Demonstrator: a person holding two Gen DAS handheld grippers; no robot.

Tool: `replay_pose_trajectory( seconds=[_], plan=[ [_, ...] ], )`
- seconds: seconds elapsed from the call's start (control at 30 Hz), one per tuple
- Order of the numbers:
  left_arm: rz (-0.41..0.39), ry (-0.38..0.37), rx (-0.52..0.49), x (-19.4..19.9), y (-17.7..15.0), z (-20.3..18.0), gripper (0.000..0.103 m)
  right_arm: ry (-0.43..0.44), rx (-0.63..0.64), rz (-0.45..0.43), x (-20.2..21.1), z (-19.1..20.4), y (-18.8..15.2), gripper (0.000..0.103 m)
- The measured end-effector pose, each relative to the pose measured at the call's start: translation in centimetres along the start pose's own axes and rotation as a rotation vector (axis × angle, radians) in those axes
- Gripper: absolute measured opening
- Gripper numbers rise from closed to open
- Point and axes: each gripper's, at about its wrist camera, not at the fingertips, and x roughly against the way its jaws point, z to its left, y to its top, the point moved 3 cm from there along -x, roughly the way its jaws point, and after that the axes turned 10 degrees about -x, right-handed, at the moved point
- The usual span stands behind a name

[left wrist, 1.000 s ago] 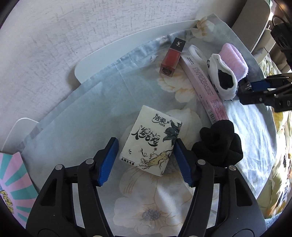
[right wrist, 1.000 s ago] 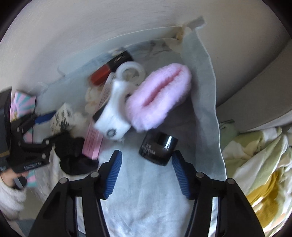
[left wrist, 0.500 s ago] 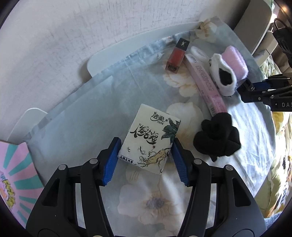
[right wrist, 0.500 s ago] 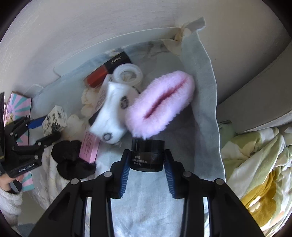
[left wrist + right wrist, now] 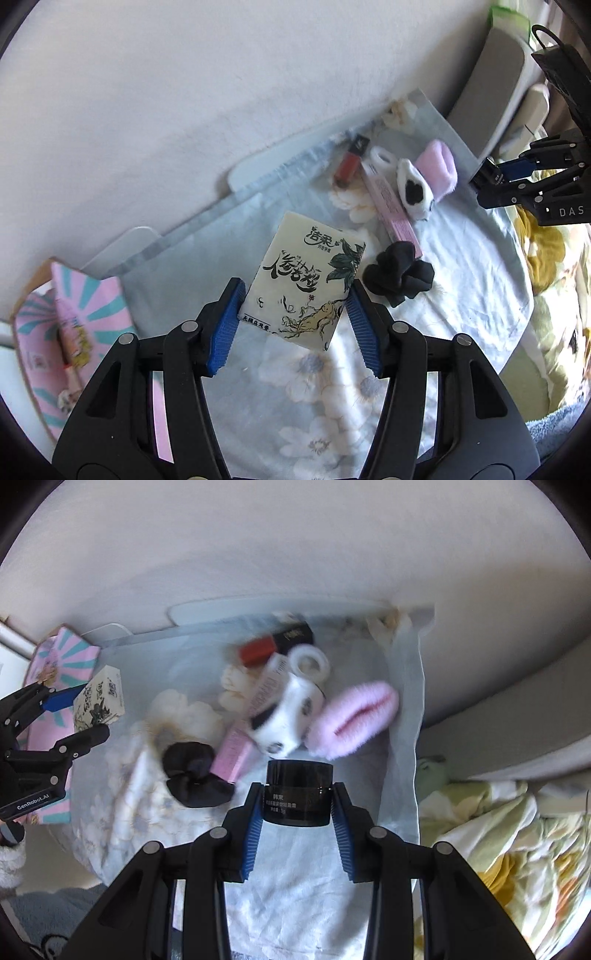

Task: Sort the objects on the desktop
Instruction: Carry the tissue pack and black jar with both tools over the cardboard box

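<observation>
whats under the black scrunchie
The black scrunchie lies on the floral cloth, and its edge covers the near end of the long pink box. Anything else beneath it is hidden.

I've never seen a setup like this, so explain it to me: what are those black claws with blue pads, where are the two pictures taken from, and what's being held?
Those claws are handheld two-finger grippers, one in each of a person's hands, each with a camera looking along its fingers. The left gripper is shut on a tissue pack printed with black calligraphy. The right gripper is shut on a small black cream jar. On the floral cloth lie a black scrunchie, a long pink box, a red lip gloss, a white ring-shaped object, and a white-and-pink fluffy item.
</observation>
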Motion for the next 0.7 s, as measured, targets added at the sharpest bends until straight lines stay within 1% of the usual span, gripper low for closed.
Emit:
replay_pose_trajectory(
  seconds=[0.1, 0.33, 0.5, 0.7],
  plan=[
    [-0.026, 0.030, 0.033, 1.5, -0.3, 1.2, 0.053, -0.003, 0.054, -0.019, 1.0, 0.3, 0.8, 0.033],
    [-0.068, 0.105, 0.149, 5.7, -2.4, 4.0, 0.053, 0.015, 0.195, -0.055, 3.5, 5.0, 2.9, 0.033],
    [-0.074, 0.160, 0.239, 8.0, -5.0, 6.2, 0.053, 0.030, 0.325, -0.067, 3.9, 9.4, 4.0, 0.033],
    [-0.073, 0.227, 0.358, 10.9, -9.1, 9.1, 0.053, 0.065, 0.477, -0.080, 4.1, 15.8, 4.9, 0.033]
  ],
)
